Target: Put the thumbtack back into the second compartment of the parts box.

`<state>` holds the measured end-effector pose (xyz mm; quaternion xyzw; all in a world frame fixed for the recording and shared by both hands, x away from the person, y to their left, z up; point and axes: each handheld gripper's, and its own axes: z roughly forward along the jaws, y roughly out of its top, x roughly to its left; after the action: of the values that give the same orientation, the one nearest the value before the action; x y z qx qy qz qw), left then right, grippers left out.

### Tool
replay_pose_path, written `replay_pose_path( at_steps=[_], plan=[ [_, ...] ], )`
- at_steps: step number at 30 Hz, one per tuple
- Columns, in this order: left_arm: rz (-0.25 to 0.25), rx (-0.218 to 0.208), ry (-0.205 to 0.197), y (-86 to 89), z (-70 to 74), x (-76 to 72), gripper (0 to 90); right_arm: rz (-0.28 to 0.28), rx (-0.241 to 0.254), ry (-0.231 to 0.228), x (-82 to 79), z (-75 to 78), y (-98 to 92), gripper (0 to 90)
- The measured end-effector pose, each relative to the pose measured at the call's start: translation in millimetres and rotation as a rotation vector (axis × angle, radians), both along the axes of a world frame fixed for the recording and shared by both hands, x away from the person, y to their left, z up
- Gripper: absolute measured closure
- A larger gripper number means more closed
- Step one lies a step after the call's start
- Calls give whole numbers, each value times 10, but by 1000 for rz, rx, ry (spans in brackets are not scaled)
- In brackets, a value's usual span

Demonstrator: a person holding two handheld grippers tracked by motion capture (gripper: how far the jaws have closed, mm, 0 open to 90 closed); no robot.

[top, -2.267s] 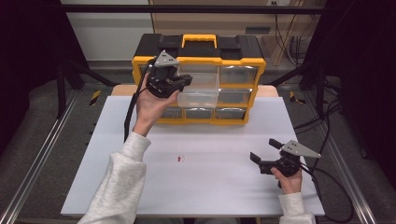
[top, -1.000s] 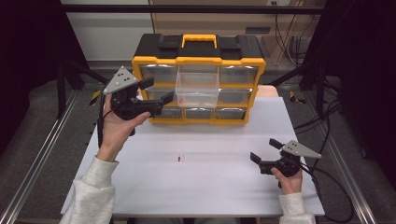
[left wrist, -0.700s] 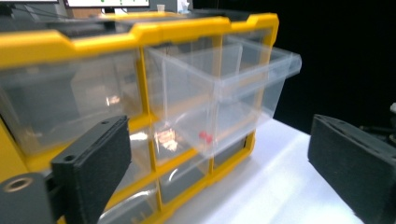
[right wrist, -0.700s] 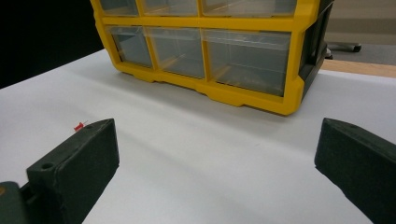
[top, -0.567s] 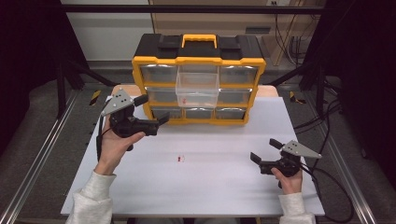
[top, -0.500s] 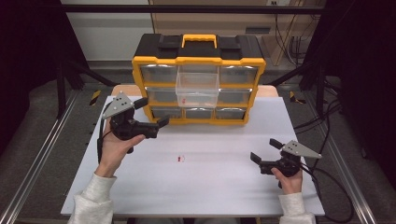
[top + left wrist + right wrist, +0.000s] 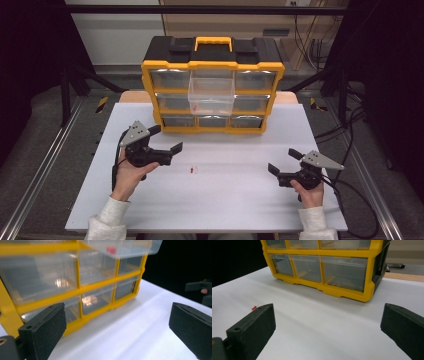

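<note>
Pushpin point(image 7: 193, 170) flat on table point(image 7: 225, 200), long axis across, tip direction unclear

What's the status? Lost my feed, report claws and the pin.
Left claw open, nothing in it, jaws just opened. Right claw open, empty. Red pin on table between them. Path clear.

Small red item point(image 7: 193, 170) on table too small to identify; drawer point(image 7: 120, 247) top cropped.

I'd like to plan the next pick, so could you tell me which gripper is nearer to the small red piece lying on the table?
Left. The left gripper sits just left of the red piece; the right gripper is farther off on the other side.
</note>
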<state>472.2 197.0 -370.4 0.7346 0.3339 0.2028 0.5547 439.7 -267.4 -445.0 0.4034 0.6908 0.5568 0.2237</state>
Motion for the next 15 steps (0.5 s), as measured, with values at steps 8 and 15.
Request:
replay_pose_path(
  at_steps=[8,15],
  plan=[
    [3,45,35,-88,-214,-1,16,1,0,0,-1,0,0,3],
    [1,73,71,-149,-371,10,25,2,-3,-1,-1,-1,3,3]
  ],
)
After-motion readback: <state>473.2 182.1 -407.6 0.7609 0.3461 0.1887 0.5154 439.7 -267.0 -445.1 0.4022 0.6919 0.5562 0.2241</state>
